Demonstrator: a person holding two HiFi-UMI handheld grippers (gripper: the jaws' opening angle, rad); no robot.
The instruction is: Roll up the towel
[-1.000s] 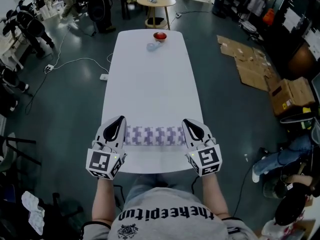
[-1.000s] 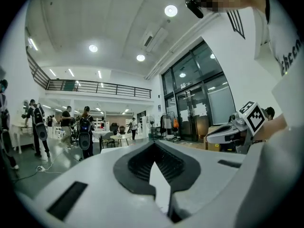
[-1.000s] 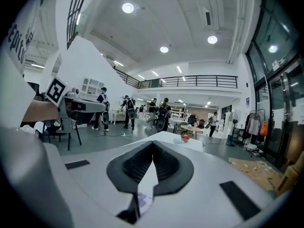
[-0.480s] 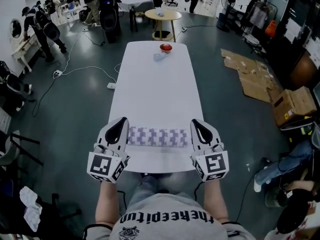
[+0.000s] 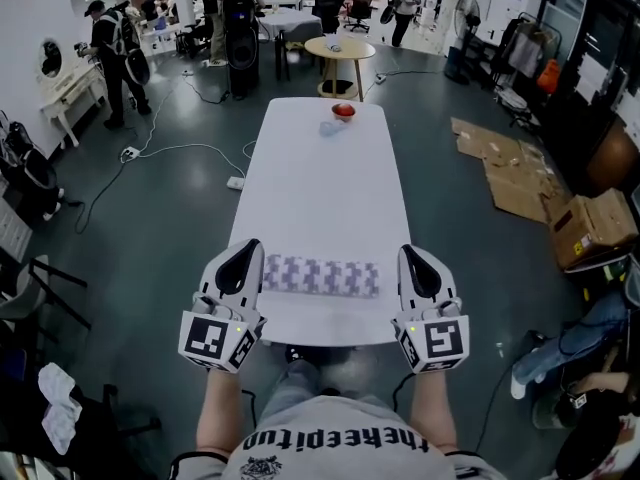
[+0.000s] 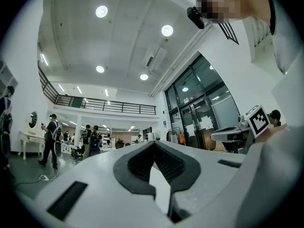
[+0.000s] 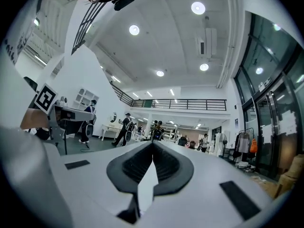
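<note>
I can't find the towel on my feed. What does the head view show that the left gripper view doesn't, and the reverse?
Head view only: the rolled towel on the table, between the left hand-held gripper and the right hand-held gripper, plus a red bowl at the far end. Left gripper view only: ceiling lights, a balcony railing, and its jaws shut, empty. Both: both hand-held grippers and people in the hall.

I have lifted my left gripper [image 5: 243,250] and right gripper [image 5: 412,254] up off the two ends of the rolled purple-and-white checked towel [image 5: 320,275], slightly outward and nearer me. My view now takes in more of the far room.
</note>
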